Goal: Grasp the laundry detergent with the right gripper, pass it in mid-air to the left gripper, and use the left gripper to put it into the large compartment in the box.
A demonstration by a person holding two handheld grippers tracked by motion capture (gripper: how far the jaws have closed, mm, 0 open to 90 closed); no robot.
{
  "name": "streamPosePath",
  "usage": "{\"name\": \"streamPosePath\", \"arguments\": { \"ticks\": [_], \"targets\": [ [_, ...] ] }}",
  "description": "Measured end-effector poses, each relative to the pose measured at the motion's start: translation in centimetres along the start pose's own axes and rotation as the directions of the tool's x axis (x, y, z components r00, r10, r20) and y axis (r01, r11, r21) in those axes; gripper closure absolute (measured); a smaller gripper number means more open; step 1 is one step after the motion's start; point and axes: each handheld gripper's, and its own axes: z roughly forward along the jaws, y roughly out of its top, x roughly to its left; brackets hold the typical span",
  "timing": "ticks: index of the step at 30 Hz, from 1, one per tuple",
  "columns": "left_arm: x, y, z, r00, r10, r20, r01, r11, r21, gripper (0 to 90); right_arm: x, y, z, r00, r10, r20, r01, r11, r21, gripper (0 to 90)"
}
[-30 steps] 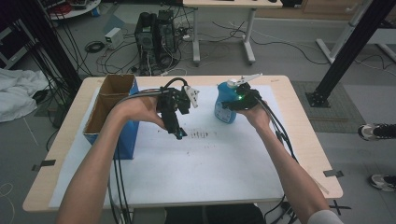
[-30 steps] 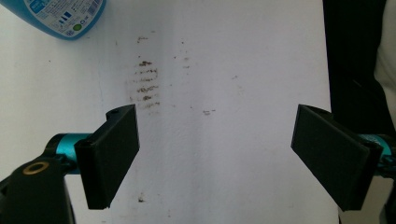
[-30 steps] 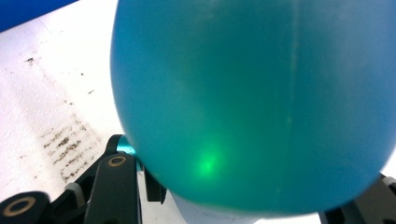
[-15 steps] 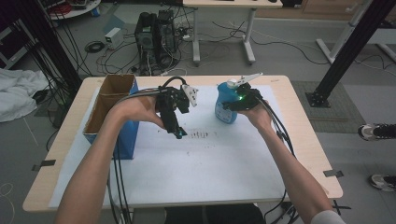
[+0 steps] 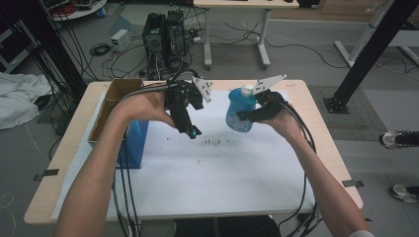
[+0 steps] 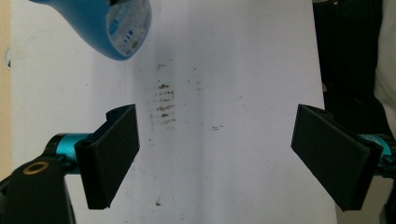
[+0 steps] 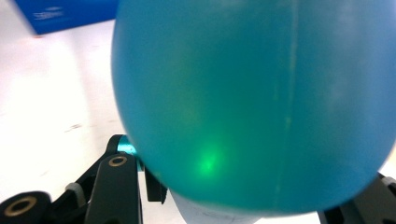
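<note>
Black tongs [image 5: 193, 132] with teal fittings, brass rivets, trailing black cables.

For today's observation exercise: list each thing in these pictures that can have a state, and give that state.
Blue bottle: capped, held off the table.
Right gripper: shut on the bottle.
Left gripper: open, nothing between its jaws.
Cardboard box: open at the top.
White sheet: stained with dark marks.

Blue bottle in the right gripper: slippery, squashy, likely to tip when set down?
The blue bottle looks like smooth, glossy plastic with a rounded belly, so probably slippery. The right gripper grips it low, so it may swing. Its narrow base under a wide belly suggests it could tip.
</note>
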Motion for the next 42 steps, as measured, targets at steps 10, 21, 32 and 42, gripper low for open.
{"name": "streamPosePath", "arguments": {
  "ticks": [10, 21, 32, 42],
  "targets": [
    [-0.2, 1.5, -1.1, 0.9999, -0.014, -0.007, 0.014, 0.9998, -0.014, 15.3, 4.0, 1.1, -1.6, 0.975, -0.088, -0.204, 0.088, 0.996, -0.01, 45.4],
    [0.2, 2.9, 0.4, 0.9983, -0.057, 0.009, 0.057, 0.9984, 0.0, 15.3, 6.4, 1.5, -0.4, 0.9496, -0.162, -0.269, 0.17, 0.985, 0.008, 45.4],
    [0.7, 4.0, 2.9, 0.9969, -0.071, 0.032, 0.072, 0.9973, -0.013, 15.4, 7.1, 1.6, 0.6, 0.9355, -0.172, -0.309, 0.178, 0.984, -0.009, 45.4],
    [0.6, 4.6, 4.2, 0.9967, -0.069, 0.043, 0.07, 0.9975, -0.013, 15.4, 7.2, 1.6, 1.1, 0.9345, -0.165, -0.316, 0.17, 0.985, -0.01, 45.4]
  ]
}}
